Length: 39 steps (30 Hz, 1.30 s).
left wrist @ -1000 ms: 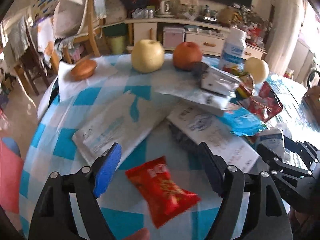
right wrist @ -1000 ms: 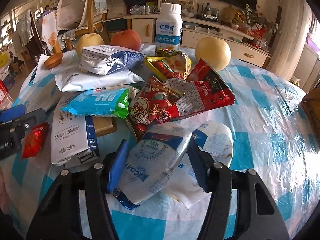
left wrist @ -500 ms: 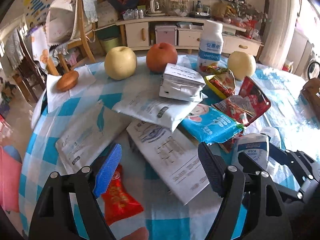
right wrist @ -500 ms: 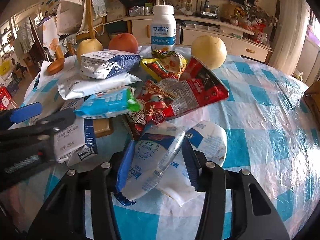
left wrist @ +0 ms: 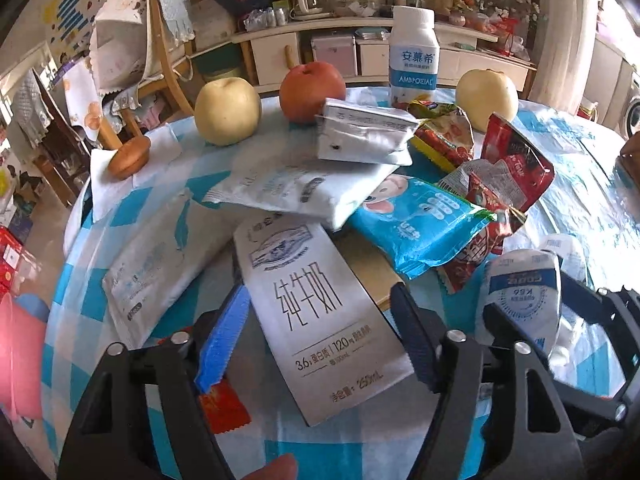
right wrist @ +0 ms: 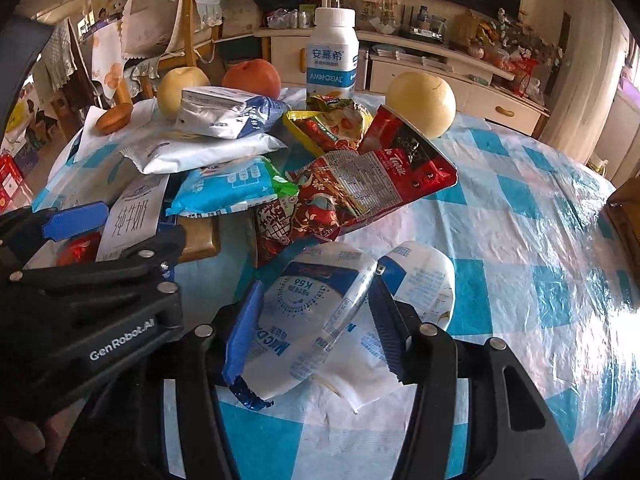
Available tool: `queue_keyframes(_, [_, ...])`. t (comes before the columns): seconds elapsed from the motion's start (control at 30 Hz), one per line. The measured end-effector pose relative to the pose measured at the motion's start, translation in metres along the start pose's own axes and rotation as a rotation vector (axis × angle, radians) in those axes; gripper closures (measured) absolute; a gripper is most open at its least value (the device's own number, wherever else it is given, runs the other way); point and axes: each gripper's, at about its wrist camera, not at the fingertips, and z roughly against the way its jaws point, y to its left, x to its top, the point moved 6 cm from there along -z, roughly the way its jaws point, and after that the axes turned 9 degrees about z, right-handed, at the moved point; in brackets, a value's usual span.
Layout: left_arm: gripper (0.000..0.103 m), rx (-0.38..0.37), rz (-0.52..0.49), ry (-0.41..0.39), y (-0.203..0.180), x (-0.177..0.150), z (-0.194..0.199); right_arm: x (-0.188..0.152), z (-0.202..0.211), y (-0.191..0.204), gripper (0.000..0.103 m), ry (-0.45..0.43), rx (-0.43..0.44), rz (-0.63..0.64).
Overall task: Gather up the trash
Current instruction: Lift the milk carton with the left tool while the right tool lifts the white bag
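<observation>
now left gripper (left wrist: 316,336) shifted off red packet (left wrist: 222,404), jaws narrowing astride milk carton (left wrist: 320,316), not yet pinching. right gripper (right wrist: 312,320) jaws pinching white pouch (right wrist: 308,320) right of carton; carton likely next.

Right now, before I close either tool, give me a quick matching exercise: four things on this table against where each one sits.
Things:
1. flattened milk carton
2. white and blue pouch
3. yogurt bottle
4. small bun

Places:
A. on a white napkin at the table edge
B. between the right tool's fingers
C. upright behind the wrapper pile
D. between the left tool's fingers

Pairs: 1-D, 2-B, 3-C, 4-A
</observation>
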Motion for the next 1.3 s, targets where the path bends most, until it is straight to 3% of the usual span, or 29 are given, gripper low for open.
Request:
queue_keyframes(0.07, [0.037,-0.014,0.013,0.001,0.003,-0.002,0.002,-0.001,0.002,0.001,0.046,-0.006,0.003,-0.009])
queue_keyframes(0.13, [0.04,-0.014,0.0,-0.007,0.005,-0.003,0.003,-0.004,0.005,-0.004,0.017,-0.01,-0.043,-0.029])
queue_keyframes(0.17, [0.04,-0.015,-0.005,-0.004,0.005,-0.003,0.003,-0.006,0.007,-0.007,0.011,-0.011,-0.064,-0.038])
queue_keyframes(0.4, [0.047,-0.048,0.037,0.066,0.021,-0.013,-0.014,-0.01,0.0,-0.005,0.01,0.007,-0.022,-0.056])
queue_keyframes(0.47, [0.047,-0.048,0.025,0.056,0.021,-0.013,-0.014,-0.008,0.0,-0.004,0.018,-0.001,-0.026,-0.044])
queue_keyframes(0.53, [0.047,-0.056,0.025,0.054,0.022,-0.012,-0.014,-0.006,0.002,-0.005,0.04,-0.006,-0.034,-0.028])
queue_keyframes(0.6, [0.048,-0.069,0.033,0.052,0.023,-0.012,-0.014,-0.006,0.004,-0.006,0.052,-0.01,-0.028,-0.022])
queue_keyframes(0.67, [0.048,-0.075,0.035,0.05,0.024,-0.011,-0.014,-0.005,0.005,-0.005,0.055,-0.01,-0.018,-0.021])
queue_keyframes(0.8, [0.048,-0.066,0.02,0.036,0.025,-0.012,-0.01,-0.004,0.005,-0.007,0.072,-0.009,0.004,-0.03])
queue_keyframes(1.13, [0.048,-0.075,0.012,0.006,0.034,-0.014,0.007,-0.008,0.014,-0.018,0.08,-0.025,0.079,-0.088])
queue_keyframes(1.3, [0.048,-0.079,0.011,-0.026,0.037,-0.011,0.017,-0.008,0.019,-0.02,0.082,-0.035,0.076,-0.086])
